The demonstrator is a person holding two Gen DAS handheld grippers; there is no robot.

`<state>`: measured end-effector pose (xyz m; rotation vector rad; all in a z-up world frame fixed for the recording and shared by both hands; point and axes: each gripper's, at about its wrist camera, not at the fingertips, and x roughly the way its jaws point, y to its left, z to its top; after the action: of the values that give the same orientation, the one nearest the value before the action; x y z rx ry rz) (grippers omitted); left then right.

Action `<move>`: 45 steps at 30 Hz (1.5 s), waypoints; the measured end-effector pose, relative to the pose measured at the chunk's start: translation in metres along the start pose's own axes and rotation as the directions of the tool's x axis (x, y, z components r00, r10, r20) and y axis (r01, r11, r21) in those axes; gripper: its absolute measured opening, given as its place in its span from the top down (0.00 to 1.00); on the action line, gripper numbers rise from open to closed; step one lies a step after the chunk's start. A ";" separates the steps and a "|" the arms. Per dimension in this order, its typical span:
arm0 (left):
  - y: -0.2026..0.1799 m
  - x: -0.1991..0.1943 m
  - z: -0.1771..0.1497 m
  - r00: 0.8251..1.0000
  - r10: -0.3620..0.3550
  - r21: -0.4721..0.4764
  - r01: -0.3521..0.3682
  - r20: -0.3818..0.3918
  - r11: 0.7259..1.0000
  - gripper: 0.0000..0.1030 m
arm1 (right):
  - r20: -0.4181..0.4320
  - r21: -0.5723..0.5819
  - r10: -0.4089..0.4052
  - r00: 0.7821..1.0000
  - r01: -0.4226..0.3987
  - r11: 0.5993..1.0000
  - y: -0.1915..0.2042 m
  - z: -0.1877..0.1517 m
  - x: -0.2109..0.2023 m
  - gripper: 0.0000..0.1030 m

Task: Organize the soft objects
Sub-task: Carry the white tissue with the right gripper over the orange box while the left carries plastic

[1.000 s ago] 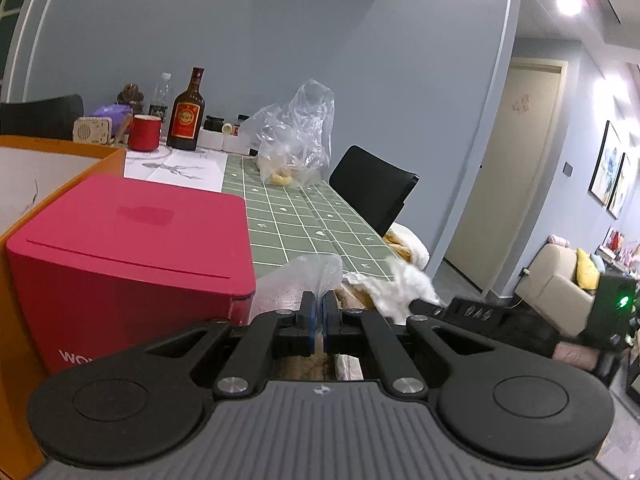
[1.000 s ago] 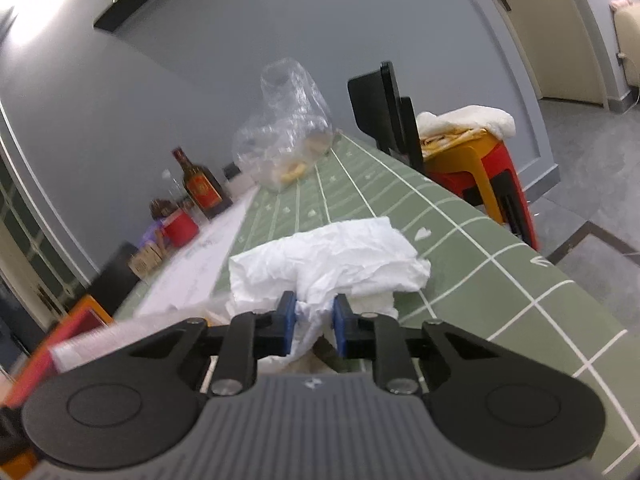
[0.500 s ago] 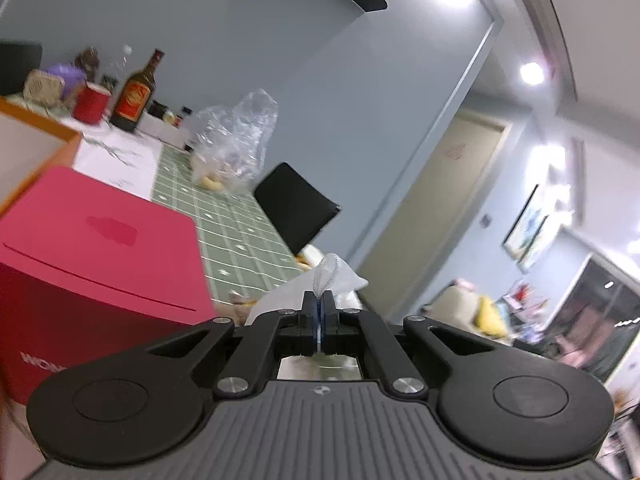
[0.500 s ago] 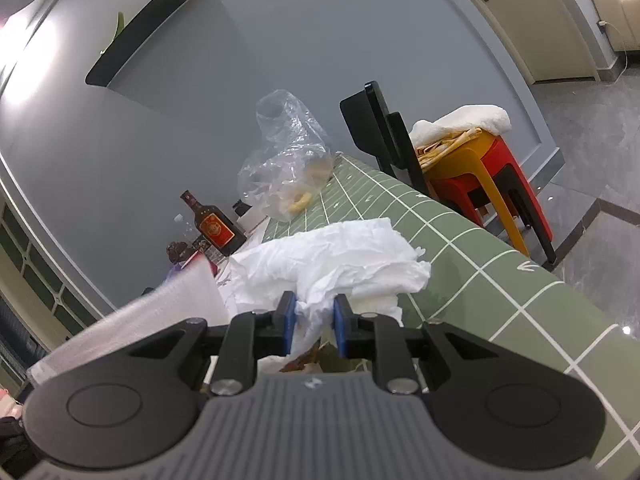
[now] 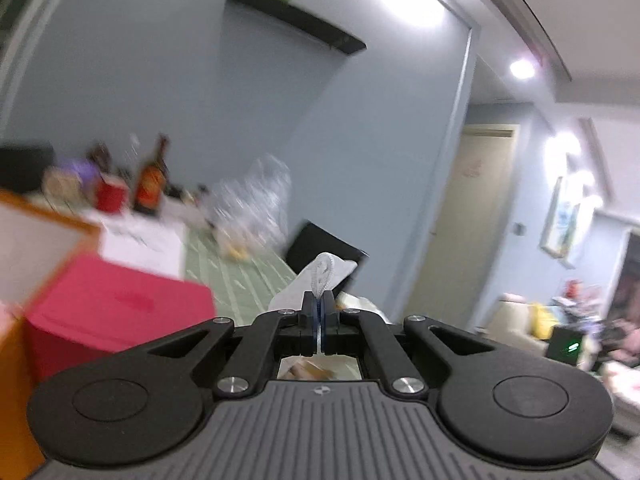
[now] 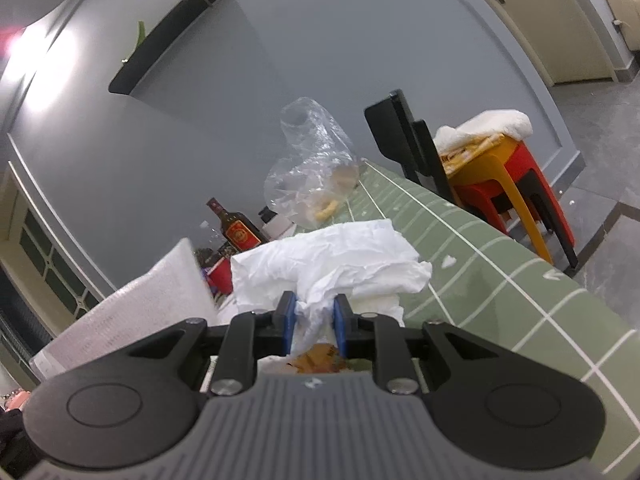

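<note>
Left gripper clamped fully shut on the thin edge of a white plastic bag, raised above the table edge, with the bag's folded tip poking up past the blue pads. Seen again in the right wrist view as a pale textured sheet stretched across the lower left. Right gripper closed on crumpled white tissue paper, a twisted wad pinched between its blue pads while the bulk of it spread ahead over the green checked tablecloth. Beneath both grippers, something yellowish and brown, too hidden to identify. Off to the left, a red box beside an orange one, blurred. Farther back, a clear plastic bag holding some yellowish food, a dark liquor bottle with a red label, and a red cup. Black chair at the table's far side, stacked red and yellow stools beyond.
</note>
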<state>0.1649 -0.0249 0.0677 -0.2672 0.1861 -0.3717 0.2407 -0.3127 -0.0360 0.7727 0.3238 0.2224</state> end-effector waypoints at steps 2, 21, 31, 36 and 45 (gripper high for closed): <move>-0.005 -0.004 0.000 0.998 0.050 0.008 -0.050 0.037 0.999 0.99 | 0.006 -0.013 0.038 0.999 -0.038 0.999 0.007 0.000 0.000 0.82; -0.008 -0.038 0.018 0.740 0.563 -0.133 -0.557 0.369 0.820 0.99 | -0.051 -0.047 0.297 0.954 -0.299 0.953 0.120 -0.005 0.009 0.82; 0.035 -0.035 0.025 0.678 0.719 -0.279 -0.668 0.154 0.690 0.99 | -0.113 -0.300 0.236 0.965 -0.259 0.918 0.216 0.018 0.013 0.82; 0.056 -0.031 0.020 0.683 0.730 -0.349 -0.674 0.041 0.651 0.99 | -0.197 -0.379 0.214 0.957 -0.276 0.883 0.250 0.014 0.032 0.82; 0.074 -0.036 0.013 0.676 0.736 -0.435 -0.658 0.017 0.614 0.57 | -0.287 -0.366 0.206 0.935 -0.306 0.879 0.271 -0.004 0.086 0.88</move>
<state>0.1599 0.0582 0.0633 -0.6063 0.1574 0.5044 0.2980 -0.0940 0.1372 0.3708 0.3874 0.6213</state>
